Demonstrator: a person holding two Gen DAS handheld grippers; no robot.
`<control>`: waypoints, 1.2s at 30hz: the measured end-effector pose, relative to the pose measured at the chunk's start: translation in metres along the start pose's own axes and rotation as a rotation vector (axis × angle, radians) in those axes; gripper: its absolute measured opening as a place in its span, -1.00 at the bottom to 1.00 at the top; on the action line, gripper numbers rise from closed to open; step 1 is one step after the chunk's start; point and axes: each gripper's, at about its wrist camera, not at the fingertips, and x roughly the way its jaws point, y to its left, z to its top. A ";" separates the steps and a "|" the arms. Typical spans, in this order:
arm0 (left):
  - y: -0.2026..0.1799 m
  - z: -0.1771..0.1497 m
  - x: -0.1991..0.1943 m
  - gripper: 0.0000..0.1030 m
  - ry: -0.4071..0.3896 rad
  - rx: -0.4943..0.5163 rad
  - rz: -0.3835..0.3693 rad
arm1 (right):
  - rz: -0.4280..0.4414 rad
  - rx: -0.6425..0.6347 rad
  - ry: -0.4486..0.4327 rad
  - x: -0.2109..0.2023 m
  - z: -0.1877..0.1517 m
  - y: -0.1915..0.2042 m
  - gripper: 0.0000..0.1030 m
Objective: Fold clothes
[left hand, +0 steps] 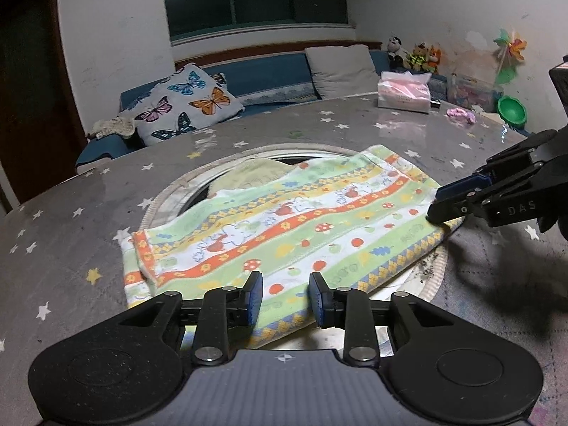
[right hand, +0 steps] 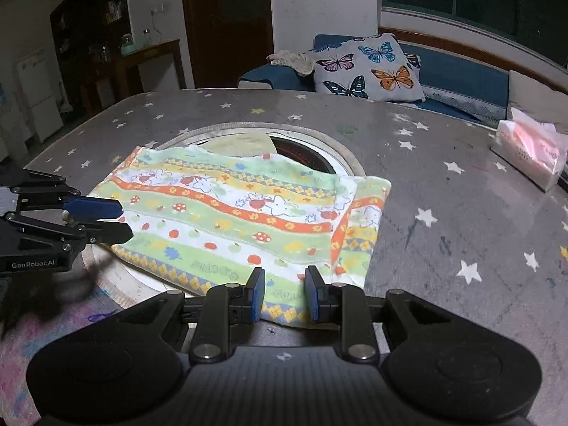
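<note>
A striped cloth with mushrooms, apples and mice lies folded flat on the grey star-print table, over a round inset; it also shows in the right wrist view. One end is folded over. My left gripper is open, its fingers just above the cloth's near edge, with nothing between them. My right gripper is open over another edge of the cloth, empty. Each gripper shows in the other's view, right gripper at the cloth's right corner, left gripper at its left corner.
A round rimmed inset with a dark heater grille sits in the table under the cloth. A pink tissue pack and pink toy lie at the far side. A sofa with a butterfly cushion stands behind.
</note>
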 end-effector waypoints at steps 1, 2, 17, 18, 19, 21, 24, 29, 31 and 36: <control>0.003 0.000 -0.002 -0.38 -0.005 -0.010 0.008 | 0.001 -0.004 -0.005 -0.001 0.002 0.001 -0.51; 0.006 0.000 -0.004 -0.37 -0.008 -0.017 0.017 | 0.002 -0.005 -0.007 -0.001 0.003 0.001 -0.49; 0.040 -0.008 -0.009 -0.36 0.008 -0.109 0.052 | 0.135 -0.153 -0.018 0.031 0.033 0.059 -0.48; 0.042 -0.008 -0.010 -0.36 0.007 -0.115 0.056 | 0.141 -0.163 -0.011 0.036 0.033 0.063 -0.48; 0.043 -0.008 -0.010 -0.36 0.007 -0.120 0.061 | 0.143 -0.168 -0.004 0.040 0.033 0.065 -0.48; 0.046 -0.008 -0.009 -0.36 0.009 -0.127 0.061 | 0.143 -0.173 0.011 0.046 0.031 0.068 -0.48; 0.047 -0.010 -0.006 -0.36 0.017 -0.116 0.058 | 0.148 -0.174 0.019 0.046 0.034 0.067 -0.48; 0.051 -0.006 -0.006 -0.36 0.014 -0.129 0.060 | 0.135 -0.167 -0.006 0.048 0.048 0.063 -0.48; 0.054 -0.004 -0.005 -0.37 0.016 -0.138 0.063 | 0.129 -0.152 -0.018 0.052 0.056 0.059 -0.48; 0.058 0.016 0.005 -0.38 0.006 -0.126 0.057 | 0.088 -0.103 -0.029 0.064 0.068 0.042 -0.48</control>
